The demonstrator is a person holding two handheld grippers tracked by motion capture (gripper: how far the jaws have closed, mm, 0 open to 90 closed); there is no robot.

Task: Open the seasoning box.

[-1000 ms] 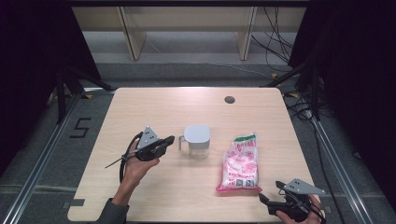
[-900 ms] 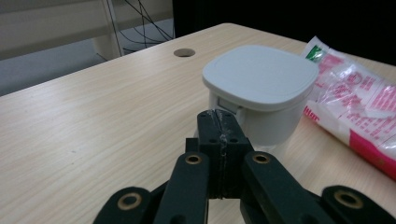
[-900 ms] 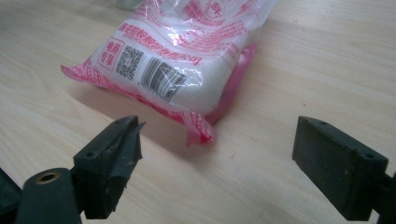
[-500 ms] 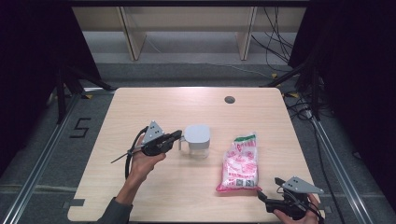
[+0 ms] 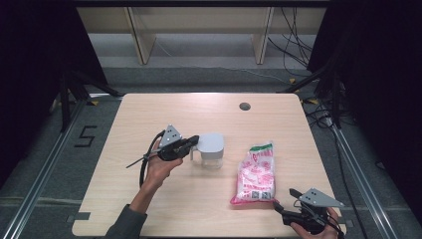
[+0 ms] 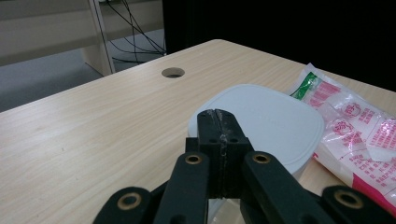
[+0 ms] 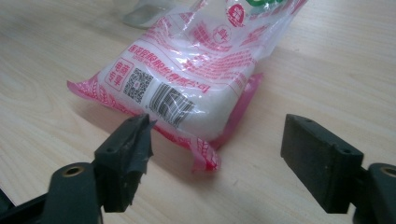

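- Hovering at the near table edge, the right gripper (image 5: pixel 284 199) sits just short of the bag's near end; its 2 jaws stand wide apart and have just been closing slightly, with nothing pressed between them. Judged: lined up to take the bag's sealed bottom corner.
- Bag (image 5: pixel 256 173) (clear plastic, pink print, white contents) lies flat on the table (image 5: pixel 149 107), its barcode end toward the right gripper and its green-printed end pointing away.
- Left of the bag, close but not touching, stands the container (image 5: pixel 211 150), upright, with its white lid (image 6: pixel 275 119) on.
- Left gripper (image 5: pixel 193 141) is beyond the bag's left side, jaws pressed together on nothing, tips over the lid's near rim. Judged: placed to steady or nudge the container.
- Cable hole (image 5: pixel 244 106) lies farthest beyond the bag.
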